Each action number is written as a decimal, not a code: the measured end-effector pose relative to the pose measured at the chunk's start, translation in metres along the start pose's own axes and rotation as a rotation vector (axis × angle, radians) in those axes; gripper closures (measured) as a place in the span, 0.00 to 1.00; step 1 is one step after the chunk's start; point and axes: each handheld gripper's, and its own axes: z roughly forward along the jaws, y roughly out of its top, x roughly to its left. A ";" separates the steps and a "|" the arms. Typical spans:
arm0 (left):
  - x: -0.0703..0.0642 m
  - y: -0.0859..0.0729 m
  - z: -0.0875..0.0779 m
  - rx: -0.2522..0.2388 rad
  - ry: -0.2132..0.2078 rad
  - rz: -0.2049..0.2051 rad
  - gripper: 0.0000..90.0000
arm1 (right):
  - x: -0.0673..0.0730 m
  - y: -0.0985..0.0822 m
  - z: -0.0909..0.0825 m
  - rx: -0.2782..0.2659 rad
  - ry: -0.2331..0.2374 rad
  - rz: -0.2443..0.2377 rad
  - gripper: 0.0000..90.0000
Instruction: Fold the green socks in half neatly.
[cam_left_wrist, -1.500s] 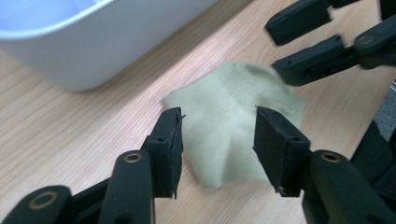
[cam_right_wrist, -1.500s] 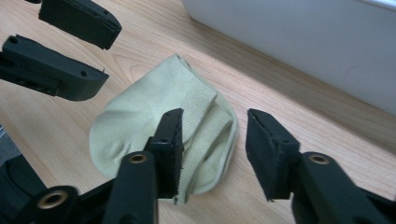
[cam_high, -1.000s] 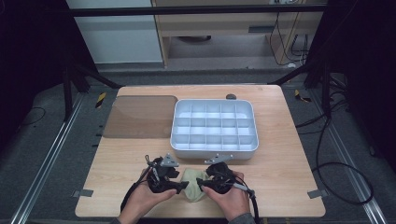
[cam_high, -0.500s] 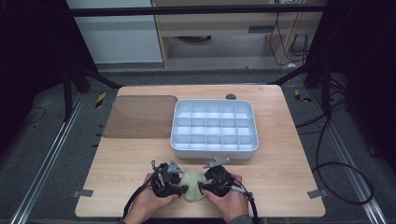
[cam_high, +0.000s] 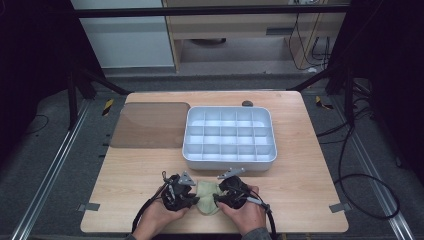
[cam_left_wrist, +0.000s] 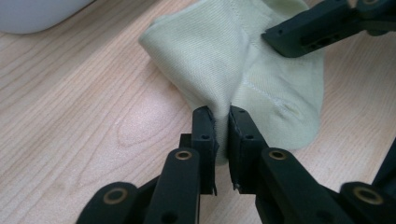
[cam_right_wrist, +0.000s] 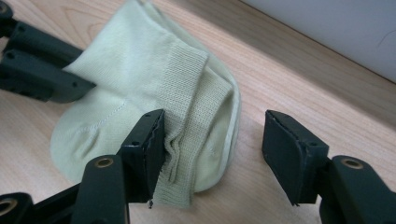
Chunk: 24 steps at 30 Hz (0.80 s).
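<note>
A pale green sock (cam_high: 206, 196) lies bunched on the near edge of the wooden table (cam_high: 300, 175), just in front of the white tray (cam_high: 229, 137) (the one split into small compartments). The left gripper (cam_left_wrist: 221, 122) is pinched tight on a raised fold of the sock. The right gripper (cam_right_wrist: 212, 147) stands wide apart around the ribbed cuff, holding nothing

It looked like a lab — a wooden desk (cam_high: 300, 130) stood between metal floor rails (cam_high: 47, 175), loose cables (cam_high: 360, 165) trailed over grey carpet, dark frame posts (cam_high: 75, 80) around it.
</note>
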 end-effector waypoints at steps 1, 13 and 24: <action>0.000 0.000 0.000 0.000 -0.002 0.001 0.92 | 0.000 0.000 0.000 -0.003 -0.002 -0.001 0.44; -0.004 -0.008 -0.005 0.002 0.006 -0.004 0.93 | 0.020 -0.008 -0.003 0.001 0.030 -0.022 0.51; -0.003 -0.011 -0.009 0.025 -0.010 -0.008 0.93 | 0.024 -0.008 -0.003 0.010 0.048 -0.059 0.66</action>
